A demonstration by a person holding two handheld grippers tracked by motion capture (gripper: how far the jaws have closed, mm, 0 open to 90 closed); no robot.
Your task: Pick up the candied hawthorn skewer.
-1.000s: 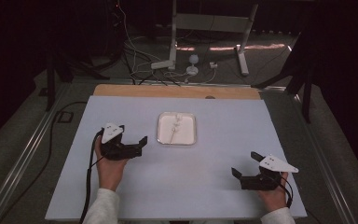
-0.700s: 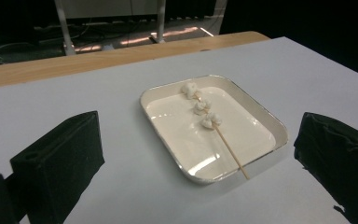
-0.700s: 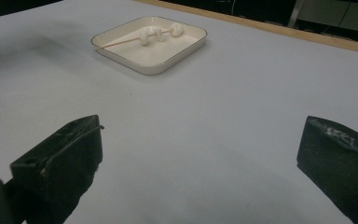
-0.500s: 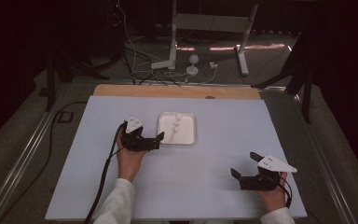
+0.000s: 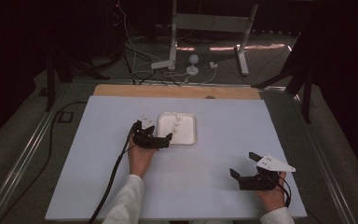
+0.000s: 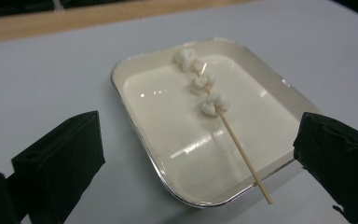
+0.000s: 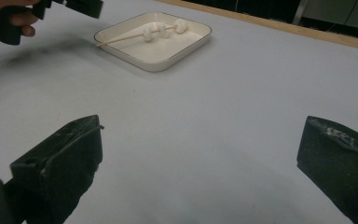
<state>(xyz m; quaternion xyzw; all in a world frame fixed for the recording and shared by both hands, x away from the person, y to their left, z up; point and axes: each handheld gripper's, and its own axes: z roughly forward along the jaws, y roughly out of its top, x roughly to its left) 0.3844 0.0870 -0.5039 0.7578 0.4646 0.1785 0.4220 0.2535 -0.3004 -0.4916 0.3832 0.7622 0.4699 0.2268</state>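
At the tray [image 5: 189, 138] | left hand-held gripper [image 5: 167, 139] has advanced, jaws spread wide, nearing skewer [image 6: 237, 142] | grasp looks imminent | right hand-held gripper [image 5: 242, 168] unmoved, released

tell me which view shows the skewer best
The left gripper view: the skewer lies close up in the tray, three white pieces threaded on, bare end jutting over the rim. The right gripper view shows it small and far off. The high view shows only a faint line.

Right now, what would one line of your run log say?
left gripper: open, at tray | skewer: in tray, end over rim, untouched | right gripper: open, apart, on table
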